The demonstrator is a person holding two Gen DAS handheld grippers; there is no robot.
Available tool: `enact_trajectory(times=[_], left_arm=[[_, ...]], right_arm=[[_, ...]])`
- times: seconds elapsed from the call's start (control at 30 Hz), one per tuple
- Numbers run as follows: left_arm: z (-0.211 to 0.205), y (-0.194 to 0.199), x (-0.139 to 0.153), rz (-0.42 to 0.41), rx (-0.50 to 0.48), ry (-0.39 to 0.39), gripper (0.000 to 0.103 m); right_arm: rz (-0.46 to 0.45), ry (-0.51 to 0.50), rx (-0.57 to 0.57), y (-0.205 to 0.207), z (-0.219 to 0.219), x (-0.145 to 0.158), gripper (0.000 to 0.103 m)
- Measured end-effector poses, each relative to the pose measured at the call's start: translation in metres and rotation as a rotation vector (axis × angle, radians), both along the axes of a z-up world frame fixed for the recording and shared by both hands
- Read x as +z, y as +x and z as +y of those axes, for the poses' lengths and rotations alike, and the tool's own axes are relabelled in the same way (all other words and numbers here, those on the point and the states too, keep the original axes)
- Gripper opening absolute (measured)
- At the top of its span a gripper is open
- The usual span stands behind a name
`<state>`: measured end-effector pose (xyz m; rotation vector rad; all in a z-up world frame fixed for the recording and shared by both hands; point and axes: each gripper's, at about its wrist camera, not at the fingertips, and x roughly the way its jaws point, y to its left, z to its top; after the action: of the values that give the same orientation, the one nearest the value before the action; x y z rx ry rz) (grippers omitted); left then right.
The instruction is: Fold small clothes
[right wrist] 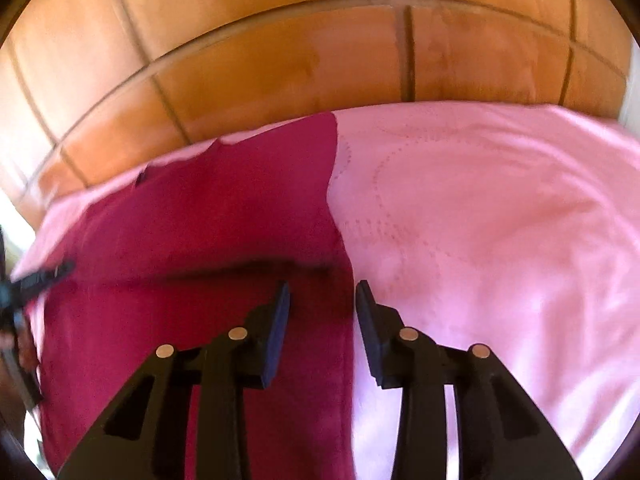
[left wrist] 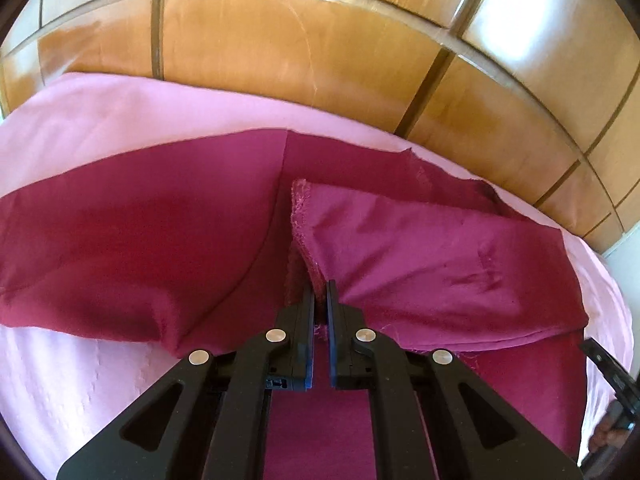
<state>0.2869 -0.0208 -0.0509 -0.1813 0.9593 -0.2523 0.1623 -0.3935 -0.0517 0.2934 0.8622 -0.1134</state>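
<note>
the left gripper (left wrist: 320, 292) points steeply down and its jaws are pinched together on the frayed edge of the maroon cloth (left wrist: 160, 240), right at the fingertips. from that pinch a folded flap (left wrist: 440, 256) runs ahead and to the gripper's right, lying over the flatter part of the cloth, which spreads wide to its left. beyond the cloth comes the pink bedcover (left wrist: 100, 120), then the wooden headboard (left wrist: 280, 48).

the right gripper (right wrist: 322, 296) is tilted down at a similar angle, jaws apart, nothing held. the cloth's side edge runs straight ahead between its fingertips, its long line away from the tool, with maroon under the left finger (right wrist: 276, 332) and bare bedcover under the right finger (right wrist: 372, 332). whether the pads touch the fabric i cannot tell; the view is blurred.

my guess: the right hand needs to close on that edge to match the left hand's hold, so both can carry the fold across.
</note>
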Motion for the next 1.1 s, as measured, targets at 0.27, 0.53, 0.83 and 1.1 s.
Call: enact_trajectory(times=[0.27, 0.53, 0.83, 1.1], left_arm=[[0.007, -0.007, 0.014, -0.061, -0.006, -0.035, 0.004], [0.008, 0.011, -0.013, -0.017, 0.017, 0.062, 0.005], [0.064, -0.030, 0.006, -0.024, 0.130, -0.133, 0.021], [0.194, -0.095, 0.016, -0.042, 0.365, -0.293, 0.021]], right_arm=[[-0.161, -0.013, 0.091, 0.015, 0.031, 0.047, 0.051], [-0.026, -0.113, 0.051, 0.060, 0.064, -0.028, 0.050], [-0.030, -0.161, 0.048, 0.056, 0.068, -0.029, 0.052], [-0.031, -0.171, 0.050, 0.059, 0.072, -0.028, 0.053]])
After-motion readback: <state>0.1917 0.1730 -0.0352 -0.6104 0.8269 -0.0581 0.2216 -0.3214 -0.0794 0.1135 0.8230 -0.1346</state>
